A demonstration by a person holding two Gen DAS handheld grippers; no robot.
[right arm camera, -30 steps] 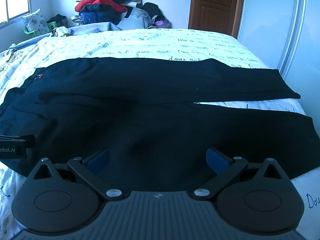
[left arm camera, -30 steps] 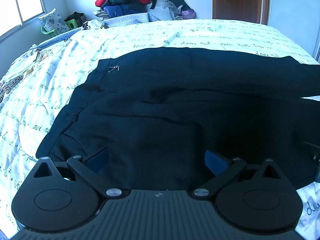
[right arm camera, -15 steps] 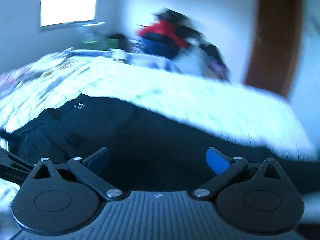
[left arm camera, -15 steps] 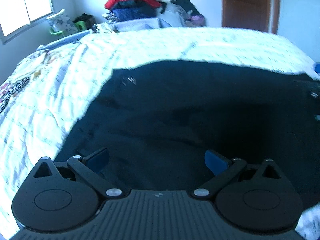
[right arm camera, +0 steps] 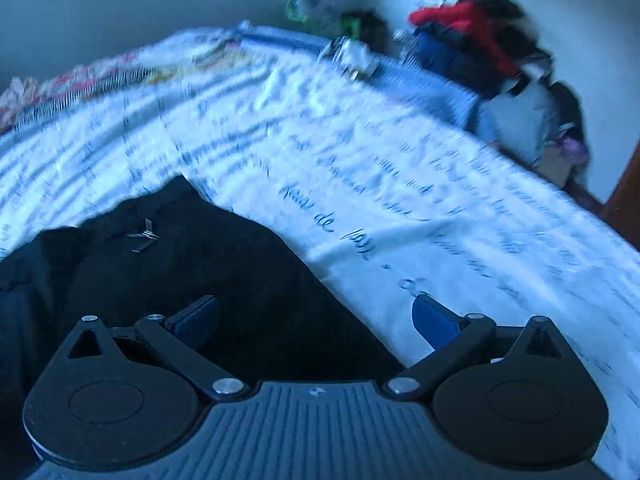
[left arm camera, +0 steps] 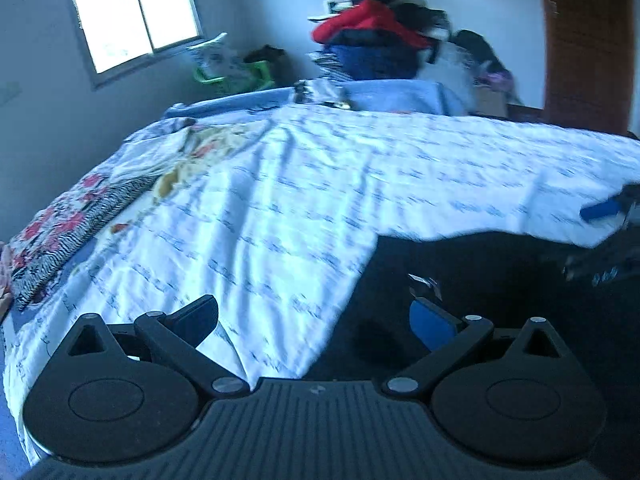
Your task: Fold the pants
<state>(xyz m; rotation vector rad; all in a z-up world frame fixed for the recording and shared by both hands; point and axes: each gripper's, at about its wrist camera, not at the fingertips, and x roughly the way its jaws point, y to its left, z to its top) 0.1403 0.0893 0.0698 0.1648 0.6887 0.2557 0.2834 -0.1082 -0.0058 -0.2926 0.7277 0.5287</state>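
Note:
Black pants [left arm camera: 500,296] lie flat on a white bedsheet with blue script [left arm camera: 320,200]. In the left wrist view they fill the lower right, a small metal zipper pull [left arm camera: 424,280] showing near their top corner. My left gripper [left arm camera: 314,320] is open and empty, straddling the pants' left edge. In the right wrist view the pants [right arm camera: 200,264] fill the lower left, with the zipper pull [right arm camera: 144,235]. My right gripper [right arm camera: 316,318] is open and empty over the pants' far edge. Its blue tip [left arm camera: 600,210] shows at the right edge of the left wrist view.
A pile of clothes with a red garment [left arm camera: 368,28] sits against the far wall beyond the bed. Patterned bedding [left arm camera: 72,220] lies at the bed's left side. A window [left arm camera: 132,12] is at the left and a brown door [left arm camera: 584,40] at the right.
Both grippers have swung left and forward toward the waist end of the pants. The view now shows more bedsheet and less of the pants. Both stay open.

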